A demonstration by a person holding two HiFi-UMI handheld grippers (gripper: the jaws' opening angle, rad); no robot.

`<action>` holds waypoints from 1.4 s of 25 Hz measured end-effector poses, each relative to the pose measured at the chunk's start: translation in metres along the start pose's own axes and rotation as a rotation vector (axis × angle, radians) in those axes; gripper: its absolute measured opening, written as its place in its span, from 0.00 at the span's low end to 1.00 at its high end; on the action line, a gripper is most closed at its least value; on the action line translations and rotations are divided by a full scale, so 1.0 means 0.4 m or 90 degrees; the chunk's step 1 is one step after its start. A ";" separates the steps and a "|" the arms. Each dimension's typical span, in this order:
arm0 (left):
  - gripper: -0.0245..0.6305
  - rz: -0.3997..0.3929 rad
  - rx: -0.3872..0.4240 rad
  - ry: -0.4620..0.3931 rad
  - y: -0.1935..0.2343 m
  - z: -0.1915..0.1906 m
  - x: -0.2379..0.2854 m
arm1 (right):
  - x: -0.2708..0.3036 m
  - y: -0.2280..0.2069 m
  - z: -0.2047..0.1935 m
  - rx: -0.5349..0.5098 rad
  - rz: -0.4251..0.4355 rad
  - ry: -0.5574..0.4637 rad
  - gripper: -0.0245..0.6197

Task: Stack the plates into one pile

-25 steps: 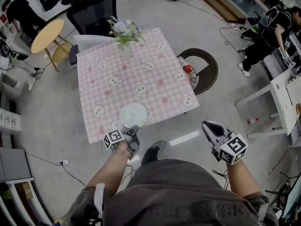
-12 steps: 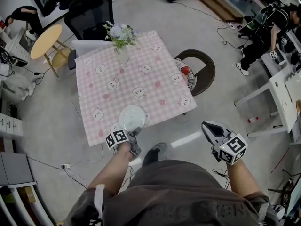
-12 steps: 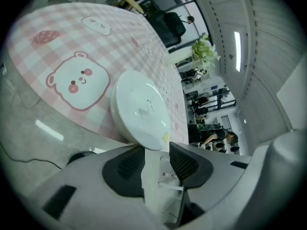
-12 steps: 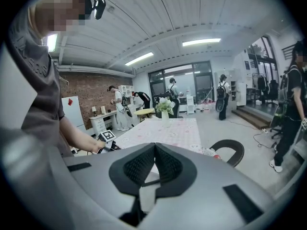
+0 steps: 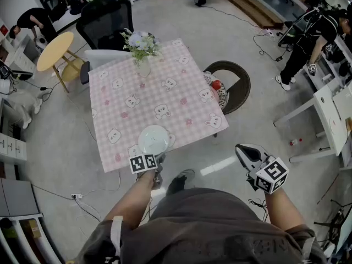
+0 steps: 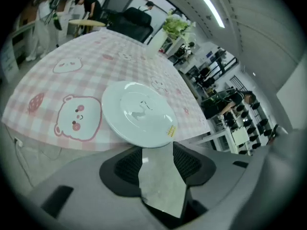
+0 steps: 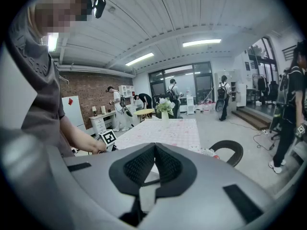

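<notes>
Counter middle: bare, free passage.
Far edge: vase of flowers stands in the way.
Near edge: plate lies there.

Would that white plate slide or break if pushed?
The plate looks glossy and rigid, so it would probably slide, not bend. It sits close to the tablecloth edge, so a push that way might drop and crack it.

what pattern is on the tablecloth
The tablecloth is pink-and-white check with white bear faces and small red motifs. It shows best in the head view.
</notes>
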State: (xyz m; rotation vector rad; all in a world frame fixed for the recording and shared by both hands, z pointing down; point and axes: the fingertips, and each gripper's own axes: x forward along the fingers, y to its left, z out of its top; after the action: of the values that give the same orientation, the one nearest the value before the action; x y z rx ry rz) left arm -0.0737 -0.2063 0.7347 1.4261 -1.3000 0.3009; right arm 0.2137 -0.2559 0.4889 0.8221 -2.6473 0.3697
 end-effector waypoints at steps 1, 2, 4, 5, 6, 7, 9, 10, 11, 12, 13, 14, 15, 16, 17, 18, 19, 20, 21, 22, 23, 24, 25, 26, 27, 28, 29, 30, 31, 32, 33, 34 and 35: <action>0.33 0.013 0.026 0.004 0.001 -0.002 0.000 | -0.002 -0.001 0.000 -0.001 -0.001 0.000 0.03; 0.33 0.027 0.051 0.009 0.003 -0.003 0.000 | -0.005 -0.002 -0.001 -0.001 -0.002 0.001 0.03; 0.34 0.055 0.100 0.018 0.007 -0.008 -0.002 | -0.011 -0.003 -0.004 -0.001 -0.002 0.002 0.03; 0.34 0.068 0.121 0.021 0.009 -0.010 -0.004 | -0.014 -0.002 -0.004 -0.001 -0.003 0.003 0.03; 0.34 0.082 0.142 0.024 0.011 -0.012 -0.006 | -0.018 -0.001 -0.003 -0.002 -0.003 0.003 0.03; 0.34 0.095 0.162 0.025 0.013 -0.013 -0.010 | -0.022 0.000 -0.002 -0.002 -0.003 0.003 0.03; 0.34 0.123 0.207 0.030 0.019 -0.014 -0.014 | -0.028 0.001 -0.001 -0.002 -0.005 0.004 0.03; 0.35 0.139 0.234 0.034 0.025 -0.014 -0.013 | -0.029 0.000 0.000 -0.003 -0.005 0.004 0.03; 0.35 0.155 0.263 0.037 0.033 -0.014 -0.011 | -0.030 -0.001 -0.001 -0.003 -0.006 0.004 0.03; 0.36 0.172 0.292 0.039 0.041 -0.013 -0.009 | -0.030 -0.002 -0.001 -0.003 -0.007 0.004 0.03; 0.37 0.189 0.320 0.042 0.047 -0.012 -0.010 | -0.032 -0.003 -0.001 -0.004 -0.007 0.004 0.03; 0.37 0.203 0.347 0.046 0.050 -0.012 -0.014 | -0.034 -0.004 -0.001 -0.004 -0.007 0.003 0.03; 0.37 0.215 0.373 0.051 0.050 -0.012 -0.017 | -0.036 -0.005 -0.001 -0.004 -0.008 0.003 0.03; 0.37 0.225 0.396 0.056 0.051 -0.013 -0.020 | -0.038 -0.006 0.000 -0.004 -0.008 0.003 0.03; 0.37 0.232 0.416 0.062 0.052 -0.015 -0.022 | -0.040 -0.006 0.000 -0.004 -0.008 0.002 0.03; 0.37 0.236 0.430 0.071 0.053 -0.018 -0.023 | -0.041 -0.006 0.001 -0.004 -0.007 0.002 0.03; 0.37 0.239 0.441 0.082 0.054 -0.022 -0.023 | -0.042 -0.006 0.001 -0.004 -0.007 0.001 0.03; 0.38 0.241 0.452 0.095 0.055 -0.027 -0.024 | -0.043 -0.005 0.002 -0.004 -0.006 0.001 0.03; 0.38 0.245 0.466 0.109 0.055 -0.033 -0.026 | -0.045 -0.005 0.003 -0.004 -0.006 0.000 0.03; 0.39 0.250 0.480 0.121 0.056 -0.036 -0.028 | -0.047 -0.004 0.005 -0.004 -0.005 -0.001 0.03; 0.39 0.255 0.491 0.127 0.056 -0.035 -0.032 | -0.049 -0.004 0.006 -0.005 -0.005 -0.002 0.03; 0.39 0.257 0.495 0.126 0.054 -0.030 -0.036 | -0.050 -0.004 0.006 -0.005 -0.006 -0.003 0.03; 0.39 0.255 0.492 0.116 0.050 -0.021 -0.040 | -0.051 -0.003 0.007 -0.004 -0.006 -0.006 0.03; 0.39 0.249 0.485 0.099 0.042 -0.009 -0.045 | -0.053 -0.003 0.007 -0.004 -0.007 -0.008 0.03; 0.39 0.240 0.476 0.076 0.029 0.005 -0.051 | -0.055 -0.002 0.006 -0.004 -0.008 -0.010 0.03; 0.39 0.229 0.469 0.050 0.012 0.020 -0.059 | -0.058 -0.003 0.007 -0.005 -0.009 -0.011 0.03; 0.39 0.216 0.464 0.026 -0.009 0.035 -0.067 | -0.062 -0.004 0.008 -0.005 -0.010 -0.012 0.03; 0.39 0.203 0.461 0.003 -0.034 0.050 -0.074 | -0.066 -0.007 0.010 -0.006 -0.011 -0.014 0.03; 0.39 0.189 0.461 -0.017 -0.060 0.065 -0.081 | -0.071 -0.009 0.013 -0.006 -0.013 -0.017 0.03; 0.39 0.174 0.463 -0.035 -0.089 0.079 -0.086 | -0.076 -0.013 0.016 -0.005 -0.015 -0.020 0.03; 0.39 0.157 0.465 -0.052 -0.120 0.092 -0.089 | -0.082 -0.017 0.018 -0.005 -0.019 -0.024 0.03; 0.39 0.138 0.468 -0.068 -0.152 0.103 -0.091 | -0.091 -0.021 0.020 -0.006 -0.023 -0.027 0.03; 0.39 0.119 0.471 -0.082 -0.187 0.114 -0.091 | -0.101 -0.027 0.022 -0.006 -0.028 -0.032 0.03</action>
State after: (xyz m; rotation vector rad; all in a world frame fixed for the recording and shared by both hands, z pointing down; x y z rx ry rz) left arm -0.0474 -0.2422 0.6507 1.9567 -1.5077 0.8970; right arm 0.2490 -0.2477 0.4665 0.8968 -2.6694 0.3293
